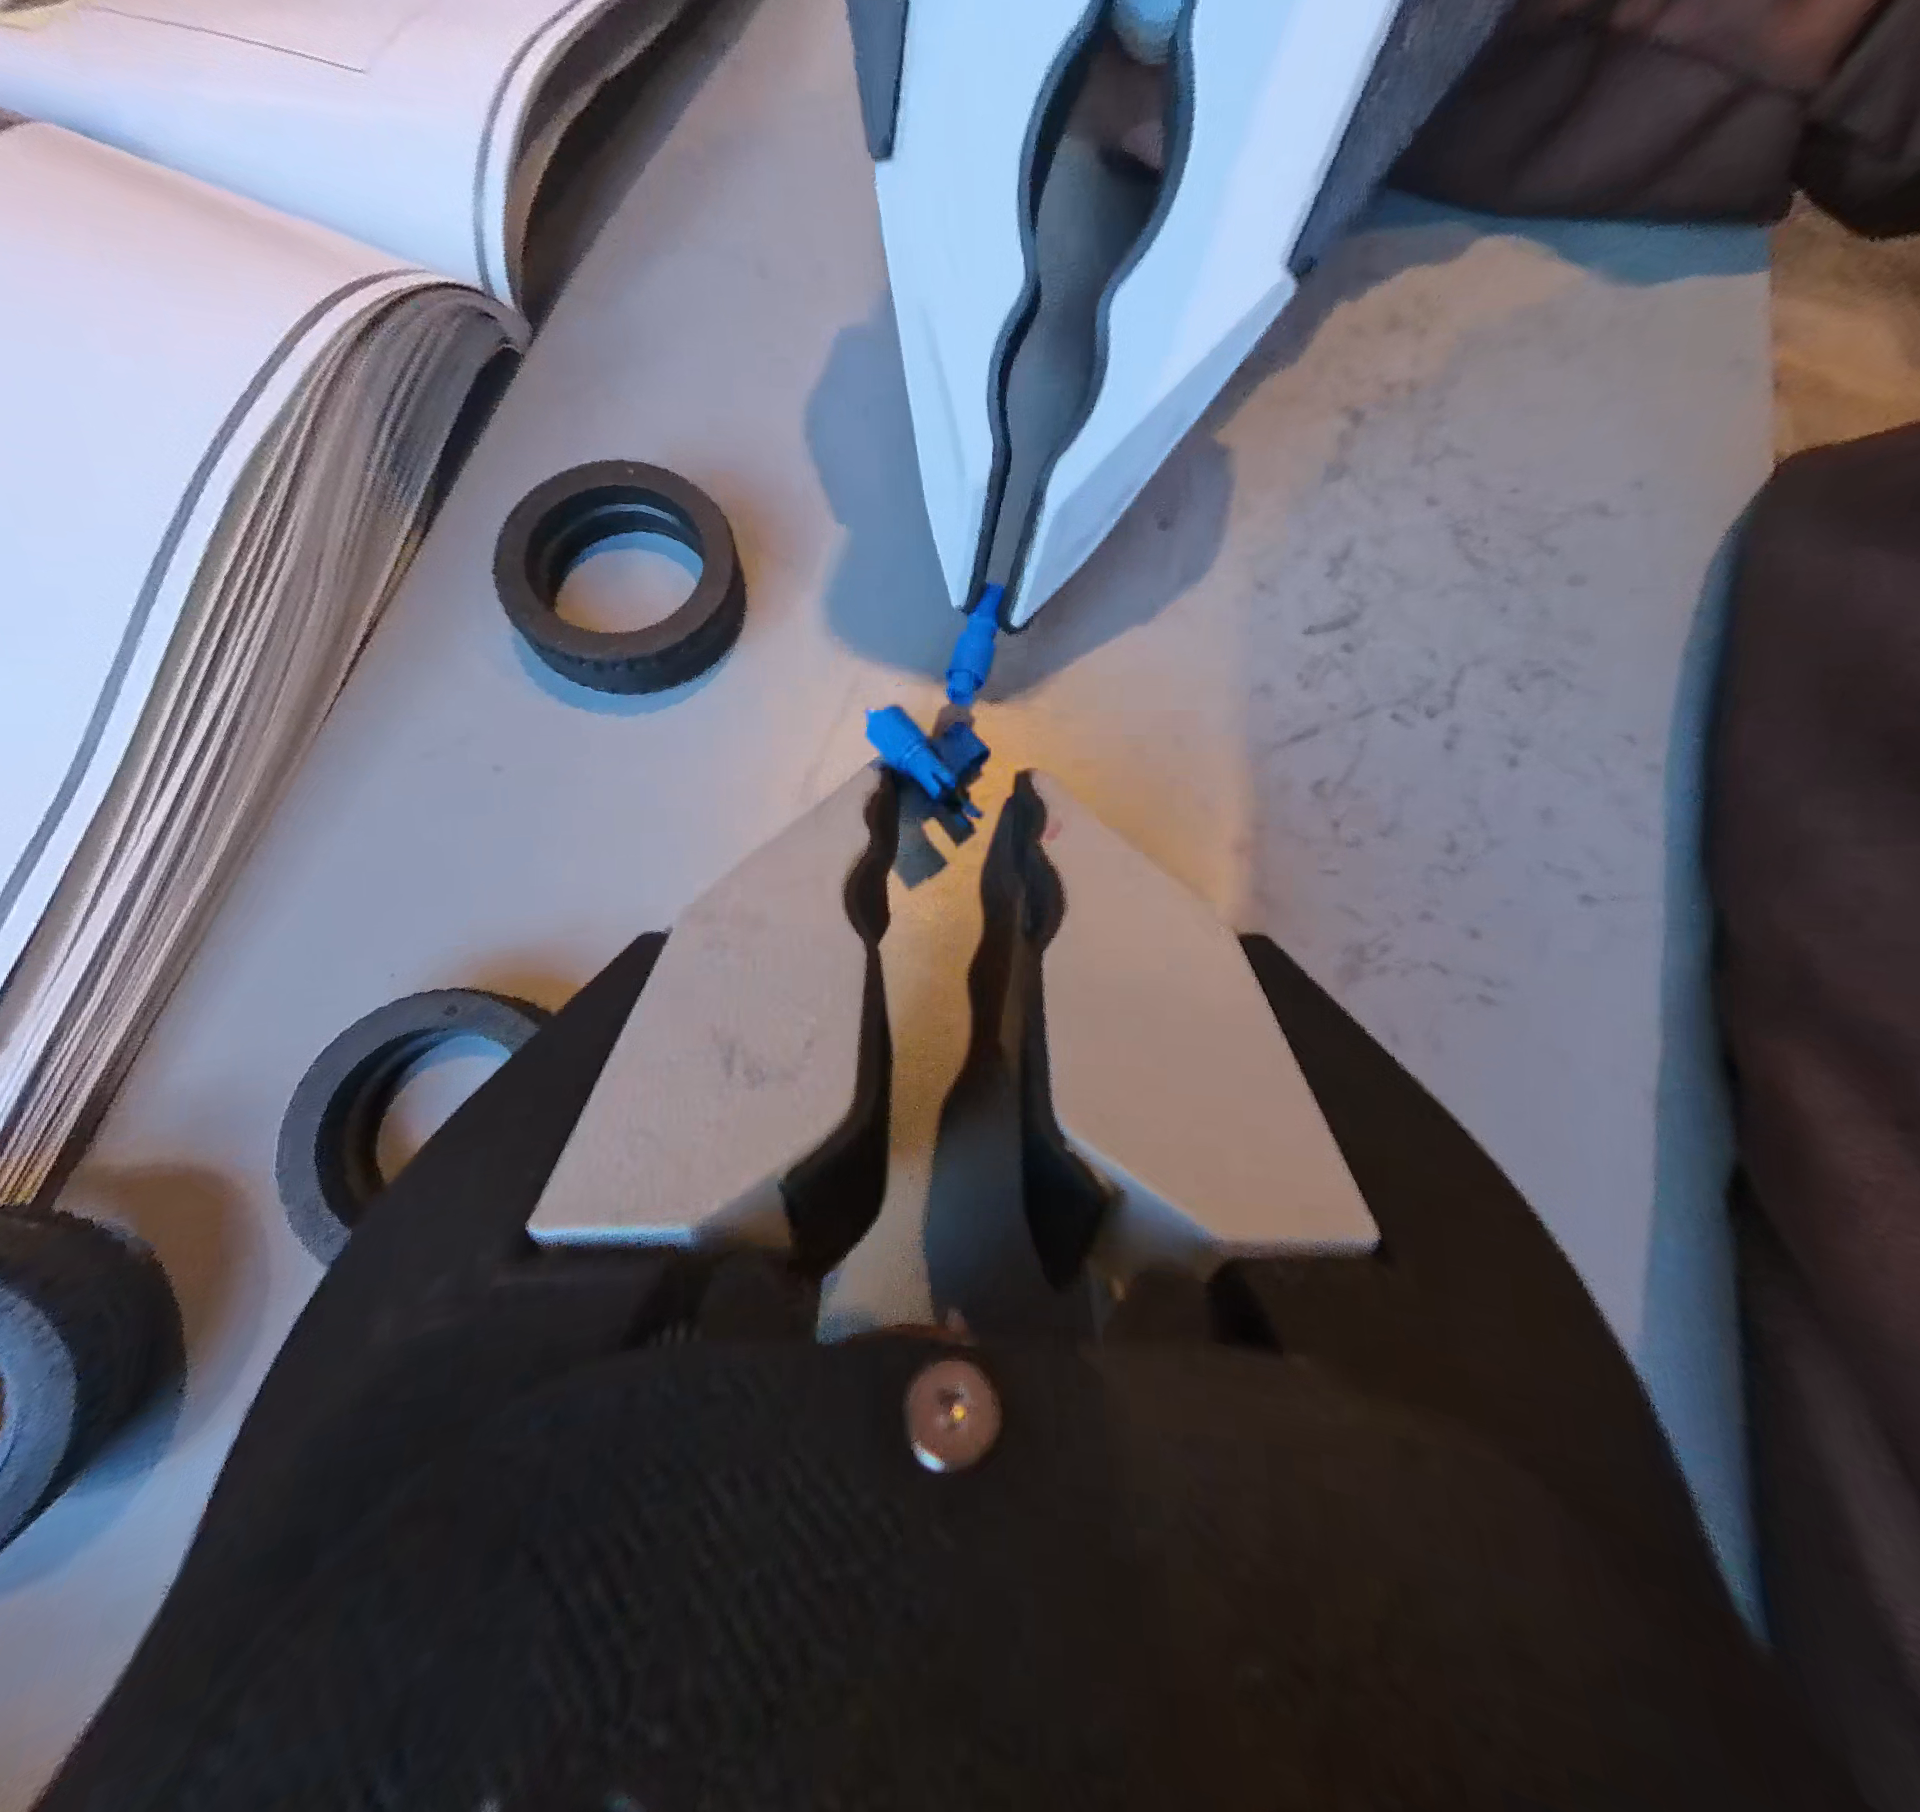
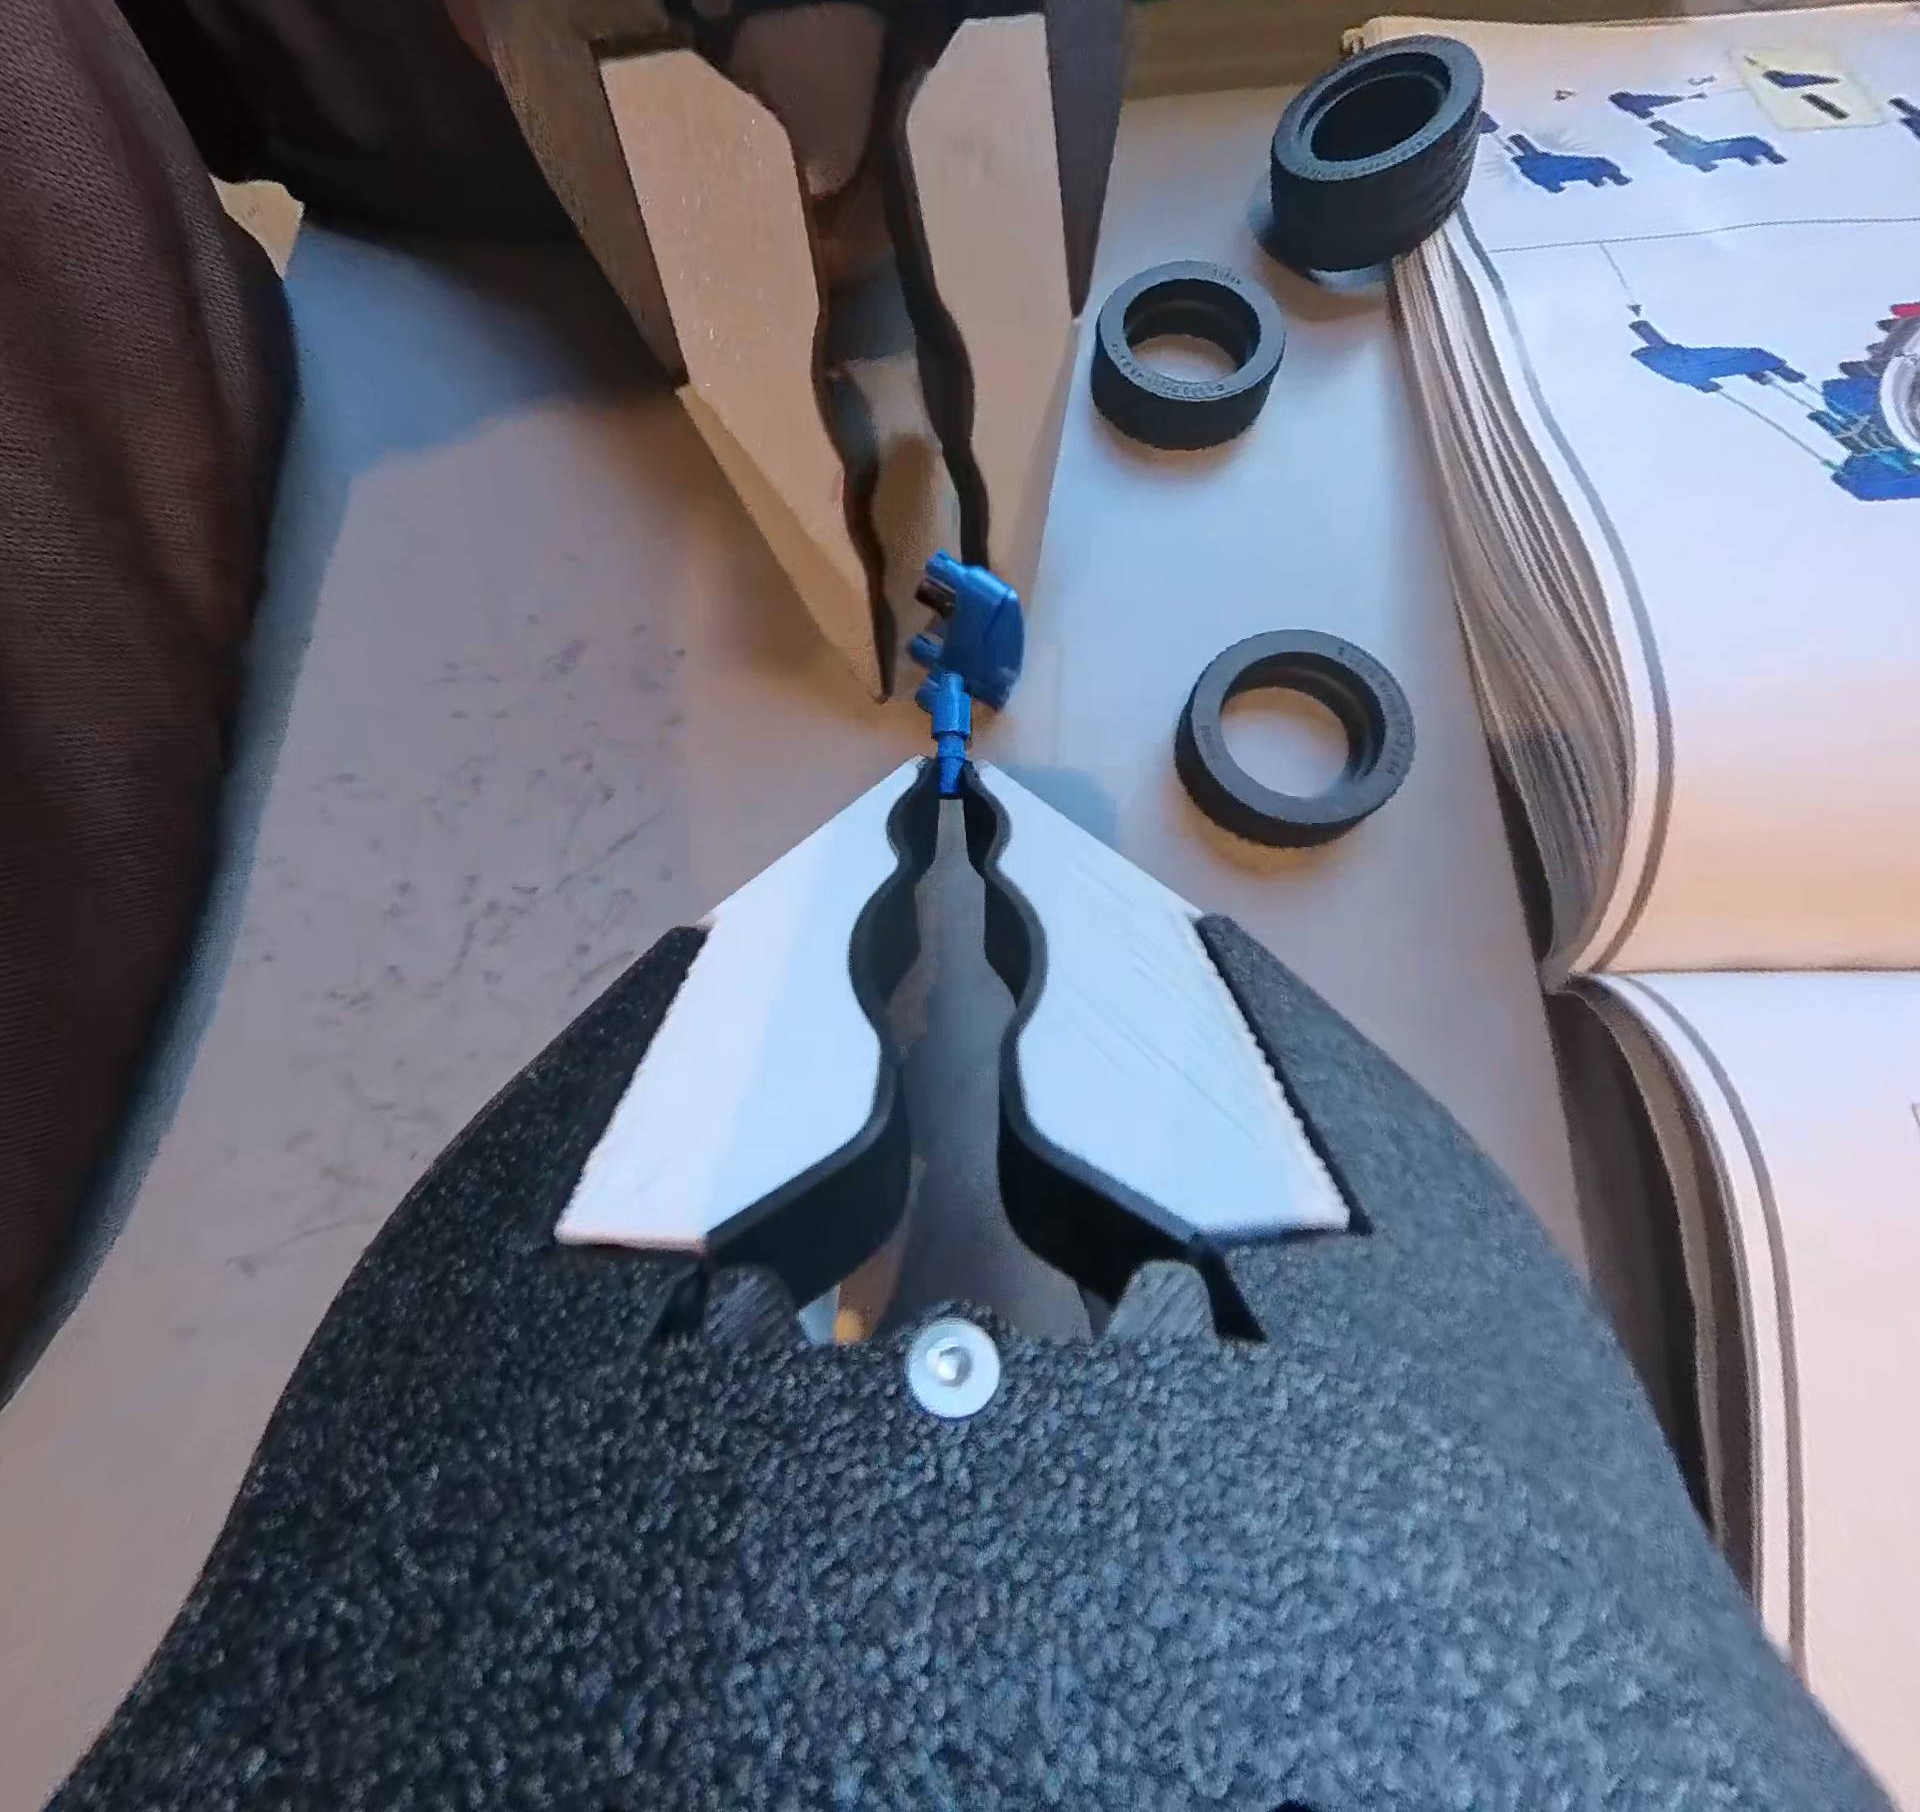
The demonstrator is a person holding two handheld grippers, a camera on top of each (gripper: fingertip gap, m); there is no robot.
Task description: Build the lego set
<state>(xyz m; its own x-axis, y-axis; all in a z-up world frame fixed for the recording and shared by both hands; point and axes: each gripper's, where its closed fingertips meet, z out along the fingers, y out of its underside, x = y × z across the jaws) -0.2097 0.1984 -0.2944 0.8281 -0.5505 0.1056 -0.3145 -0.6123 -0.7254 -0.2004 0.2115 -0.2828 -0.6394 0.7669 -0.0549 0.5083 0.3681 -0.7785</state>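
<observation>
My left gripper (image 1: pixel 951 780) holds a small blue connector piece (image 1: pixel 920 754) between its fingertips, just above the pale table. My right gripper (image 2: pixel 945 773) is shut on a thin blue pin (image 2: pixel 948 723), whose free end touches the connector piece (image 2: pixel 982 635). In the left wrist view the right gripper (image 1: pixel 992 609) comes in from the top with the pin (image 1: pixel 971 656) pointing down at the connector. In the right wrist view the left gripper (image 2: pixel 930 624) comes in from the top. The two grippers face each other tip to tip.
An open instruction booklet (image 1: pixel 208 412) (image 2: pixel 1714 515) lies beside the work spot. Black tyres (image 1: pixel 618 578) (image 1: pixel 405 1108) (image 2: pixel 1184 354) (image 2: pixel 1294 734) (image 2: pixel 1377 152) lie between it and the grippers. A wheel (image 1: pixel 62 1347) sits at the lower left. Dark brown fabric (image 1: pixel 1818 827) (image 2: pixel 104 515) borders the other side. Only a small space, under 4 cm, lies between the two pairs of fingers.
</observation>
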